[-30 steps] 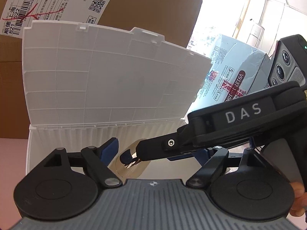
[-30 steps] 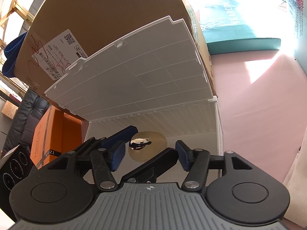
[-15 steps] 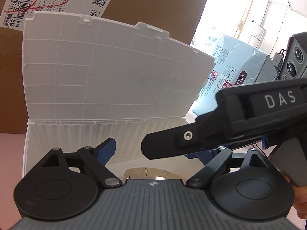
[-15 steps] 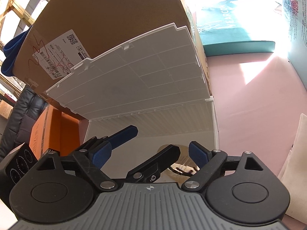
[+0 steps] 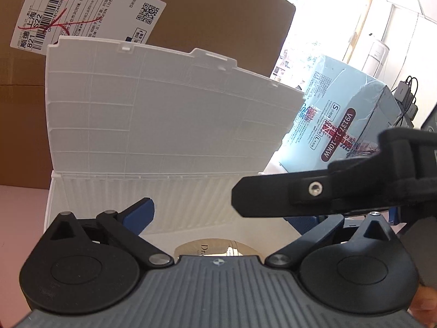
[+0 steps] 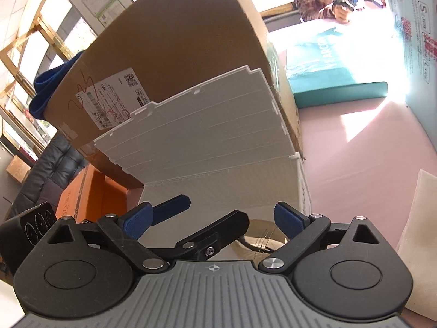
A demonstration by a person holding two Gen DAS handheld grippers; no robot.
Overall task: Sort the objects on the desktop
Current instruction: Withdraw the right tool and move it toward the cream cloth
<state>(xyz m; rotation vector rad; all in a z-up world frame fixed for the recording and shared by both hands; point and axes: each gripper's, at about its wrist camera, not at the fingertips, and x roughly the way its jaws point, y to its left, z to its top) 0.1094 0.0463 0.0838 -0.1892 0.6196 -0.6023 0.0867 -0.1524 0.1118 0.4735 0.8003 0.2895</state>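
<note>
White storage box (image 5: 164, 136) holds a gold disc (image 5: 215, 248), perhaps a lid; both hand-held grippers (image 5: 224, 213) (image 6: 229, 213) gape empty and could clip its raised lid (image 6: 207, 125).

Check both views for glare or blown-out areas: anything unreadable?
Left wrist view: window region at upper right is blown out; shipping label stays readable. Right wrist view: sun patch on the pink table washes out the right edge.

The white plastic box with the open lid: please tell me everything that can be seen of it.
The white plastic box looks like ribbed, matte plastic. Its hinged lid stands open, leaning back toward the cardboard carton, with a grid pattern inside and small latch tabs along its top edge. It sits on the pink table. A round gold object lies inside.
</note>
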